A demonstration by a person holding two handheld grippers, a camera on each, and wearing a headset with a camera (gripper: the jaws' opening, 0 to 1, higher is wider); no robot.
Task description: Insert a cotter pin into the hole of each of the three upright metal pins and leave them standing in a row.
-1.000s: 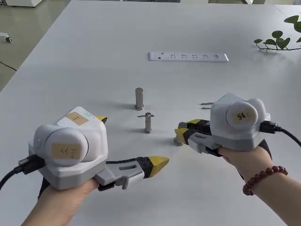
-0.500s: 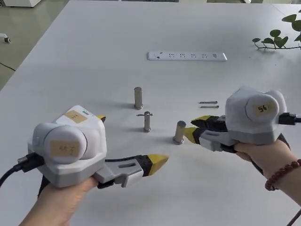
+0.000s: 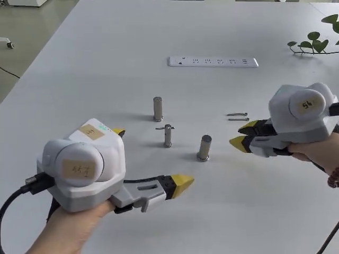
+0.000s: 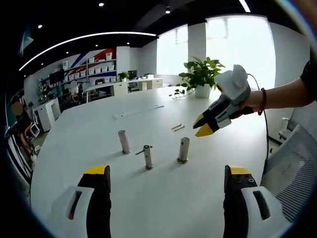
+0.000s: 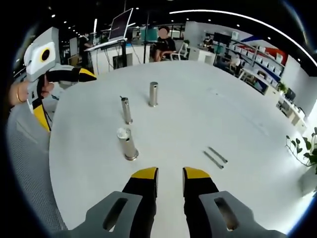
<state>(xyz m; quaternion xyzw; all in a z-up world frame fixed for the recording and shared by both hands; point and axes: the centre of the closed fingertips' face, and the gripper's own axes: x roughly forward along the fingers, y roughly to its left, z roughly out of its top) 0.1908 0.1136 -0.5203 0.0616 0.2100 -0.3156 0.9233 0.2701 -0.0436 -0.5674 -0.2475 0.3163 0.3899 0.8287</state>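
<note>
Three metal pins stand on the white table: the far pin (image 3: 158, 108), the middle pin (image 3: 168, 135) with a cotter pin through its top, and the near pin (image 3: 204, 147), bare. Two loose cotter pins (image 3: 237, 117) lie to their right. My right gripper (image 3: 243, 134) hovers right of the near pin and clear of it, its jaws a narrow gap apart and holding nothing (image 5: 170, 173). At the lower left my left gripper (image 3: 150, 156) is wide open and empty (image 4: 166, 171). It faces the row of pins (image 4: 147, 156).
A white power strip (image 3: 213, 62) lies at the back of the table. A potted plant's leaves (image 3: 315, 45) reach in at the far right. The table's left edge runs along the floor (image 3: 32, 32).
My right gripper has drawn back to the right, away from the near pin it was around a second ago. That pin stays upright. The left gripper has barely moved.
</note>
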